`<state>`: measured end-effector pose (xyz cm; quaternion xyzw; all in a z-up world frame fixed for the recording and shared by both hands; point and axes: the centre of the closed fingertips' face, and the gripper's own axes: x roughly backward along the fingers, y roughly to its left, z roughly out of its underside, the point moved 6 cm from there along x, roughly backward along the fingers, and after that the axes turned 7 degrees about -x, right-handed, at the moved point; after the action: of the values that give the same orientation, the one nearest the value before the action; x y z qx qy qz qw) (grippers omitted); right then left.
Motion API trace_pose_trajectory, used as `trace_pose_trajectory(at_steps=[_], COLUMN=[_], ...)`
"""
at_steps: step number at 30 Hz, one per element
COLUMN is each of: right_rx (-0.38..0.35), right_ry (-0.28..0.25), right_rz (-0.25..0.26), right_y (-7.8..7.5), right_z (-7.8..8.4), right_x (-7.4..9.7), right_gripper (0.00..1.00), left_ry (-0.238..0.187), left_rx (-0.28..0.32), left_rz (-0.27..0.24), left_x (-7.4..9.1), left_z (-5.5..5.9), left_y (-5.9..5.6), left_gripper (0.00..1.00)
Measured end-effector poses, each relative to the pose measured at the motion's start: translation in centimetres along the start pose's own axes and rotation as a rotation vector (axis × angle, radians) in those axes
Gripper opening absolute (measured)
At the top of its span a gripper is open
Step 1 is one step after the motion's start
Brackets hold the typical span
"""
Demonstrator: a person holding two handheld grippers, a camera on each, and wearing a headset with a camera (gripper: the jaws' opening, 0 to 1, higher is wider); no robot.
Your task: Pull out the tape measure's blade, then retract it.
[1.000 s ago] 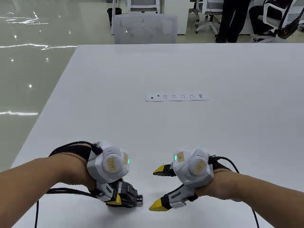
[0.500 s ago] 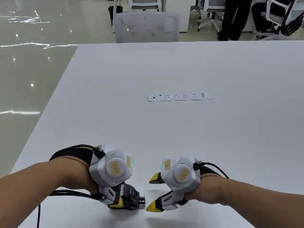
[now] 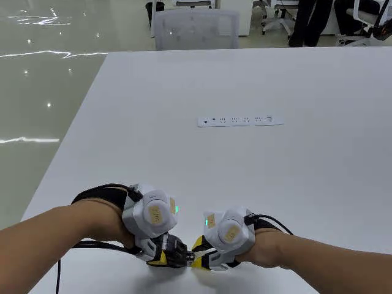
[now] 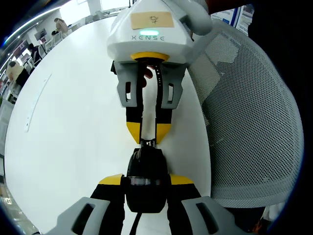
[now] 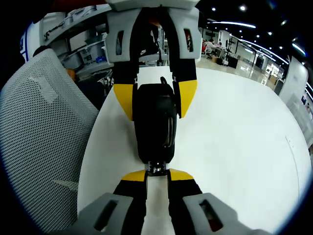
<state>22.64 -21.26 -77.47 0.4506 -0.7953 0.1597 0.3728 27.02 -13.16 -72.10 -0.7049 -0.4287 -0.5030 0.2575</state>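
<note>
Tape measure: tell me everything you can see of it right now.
The tape measure is a compact black case, plastic by its look, with a glossy strip down one side. It sits low at the near edge of the white table; whether it rests on it I cannot tell. The left gripper clamps the case between its yellow-tipped tongs. A small metal end hook sits at the case mouth, with the right gripper tongs closed on it. No length of blade shows yet.

Office: white desk (image 3: pixel 257 79), mesh chair (image 3: pixel 195 29).
</note>
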Motion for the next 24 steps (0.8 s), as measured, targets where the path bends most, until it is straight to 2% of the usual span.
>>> trace_pose_trajectory(at_steps=[4, 7, 10, 16, 20, 24], right_rx=[0.017, -0.035, -0.024, 0.01, 0.024, 0.037], right_ry=[0.006, 0.004, 0.018, 0.002, -0.012, 0.001], right_rz=[0.0, -0.003, -0.008, -0.017, -0.007, 0.005], right_y=[0.02, -0.16, -0.09, -0.16, -0.02, -0.01], right_z=[-0.19, -0.21, -0.32, -0.15, -0.18, -0.39], right_x=[-0.44, -0.7, -0.66, -0.71, -0.65, -0.64], right_gripper=[0.15, 0.15, 0.15, 0.15, 0.14, 0.13], left_ry=[-0.006, -0.008, -0.012, -0.016, -0.013, -0.01], left_rx=[0.006, 0.012, 0.013, 0.022, 0.024, 0.03], left_rz=[-0.002, -0.002, -0.001, 0.002, 0.004, 0.0], left_x=[-0.01, -0.02, -0.03, -0.05, -0.03, -0.03], left_z=[0.03, 0.04, 0.06, 0.11, 0.1, 0.12], left_y=[-0.01, 0.0, -0.02, 0.02, 0.01, 0.01], left_gripper=[0.29, 0.29, 0.3, 0.3, 0.3, 0.3])
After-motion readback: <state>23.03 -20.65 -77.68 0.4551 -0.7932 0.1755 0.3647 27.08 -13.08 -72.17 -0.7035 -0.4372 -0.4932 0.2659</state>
